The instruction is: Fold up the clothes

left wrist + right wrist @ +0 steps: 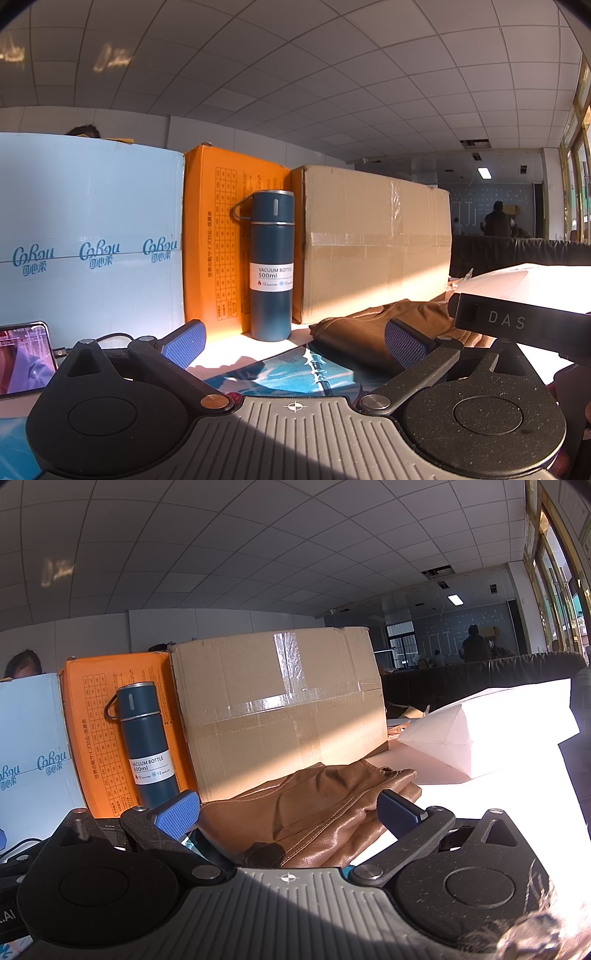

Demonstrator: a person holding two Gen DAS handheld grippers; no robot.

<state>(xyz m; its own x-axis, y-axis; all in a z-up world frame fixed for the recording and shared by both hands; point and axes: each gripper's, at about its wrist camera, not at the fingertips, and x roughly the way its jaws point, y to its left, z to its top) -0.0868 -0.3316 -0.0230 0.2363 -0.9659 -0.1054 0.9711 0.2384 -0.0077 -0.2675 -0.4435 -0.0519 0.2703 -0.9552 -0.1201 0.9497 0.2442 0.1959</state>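
A brown leather-like garment (317,812) lies folded in a heap on the table, in front of the cardboard box. In the right wrist view it sits between the open blue-padded fingers of my right gripper (290,814), which holds nothing. In the left wrist view the garment (402,325) lies ahead and to the right. My left gripper (293,345) is open and empty, low over a blue patterned mat (291,373). The right gripper's black body (517,325) shows at the right of the left wrist view.
A dark blue vacuum bottle (271,266) stands against an orange box (218,243). A light blue box (88,236) is to the left, a taped cardboard box (373,240) to the right. A phone (22,358) with a cable lies at the left. A white paper bag (487,727) lies at the right.
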